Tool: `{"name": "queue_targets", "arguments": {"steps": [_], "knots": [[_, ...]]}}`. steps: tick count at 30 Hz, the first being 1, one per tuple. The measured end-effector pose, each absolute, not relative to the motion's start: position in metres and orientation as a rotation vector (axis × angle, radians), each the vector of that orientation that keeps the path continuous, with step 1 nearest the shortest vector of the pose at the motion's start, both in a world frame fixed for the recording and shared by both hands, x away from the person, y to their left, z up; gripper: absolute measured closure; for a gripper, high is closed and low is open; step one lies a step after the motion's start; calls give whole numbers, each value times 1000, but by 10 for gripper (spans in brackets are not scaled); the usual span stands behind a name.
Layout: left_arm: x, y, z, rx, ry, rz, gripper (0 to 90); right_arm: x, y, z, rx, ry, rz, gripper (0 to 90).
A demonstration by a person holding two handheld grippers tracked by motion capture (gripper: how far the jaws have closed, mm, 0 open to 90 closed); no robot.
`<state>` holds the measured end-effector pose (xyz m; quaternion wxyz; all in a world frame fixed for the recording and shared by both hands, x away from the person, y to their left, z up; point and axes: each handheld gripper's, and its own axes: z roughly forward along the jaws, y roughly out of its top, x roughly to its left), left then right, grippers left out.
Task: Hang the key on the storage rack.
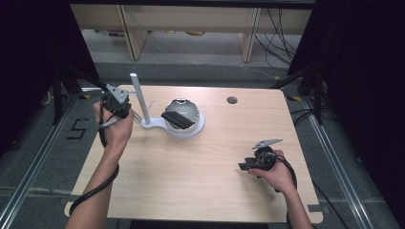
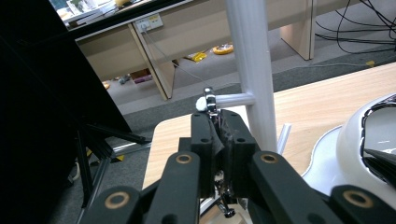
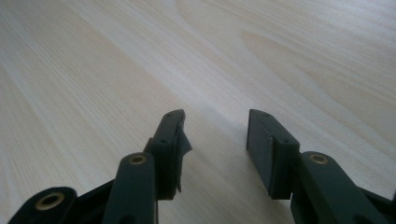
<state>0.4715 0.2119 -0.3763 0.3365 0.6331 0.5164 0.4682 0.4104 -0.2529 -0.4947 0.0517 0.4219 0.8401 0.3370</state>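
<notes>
The right gripper (image 1: 244, 166) rests near the table's (image 1: 200, 181) near right edge, its 2 jaws wide apart over bare wood with open room all round. Farther off at the left edge, the left gripper (image 2: 218, 133) is clamped on a small metal piece (image 2: 208, 100) beside the white stand's (image 1: 138, 98) side peg. Just right sits a grey dome (image 1: 181, 110) on its white base.

**Around the table**

Pale wooden desk legs (image 1: 136, 36) stand on the grey floor beyond the table. Black cables (image 1: 279, 33) trail across the floor at the far right. A wall socket (image 2: 149, 22) sits on a desk panel, with yellow items (image 2: 223, 48) lying on the floor beneath.
</notes>
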Motion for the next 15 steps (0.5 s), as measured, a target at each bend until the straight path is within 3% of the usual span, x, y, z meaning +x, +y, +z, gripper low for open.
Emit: {"name": "queue_targets", "arguments": {"steps": [15], "knots": [[464,211,-386,1656,1314,1108,741,410,-253,-494,1276,2554,1026,573]]}}
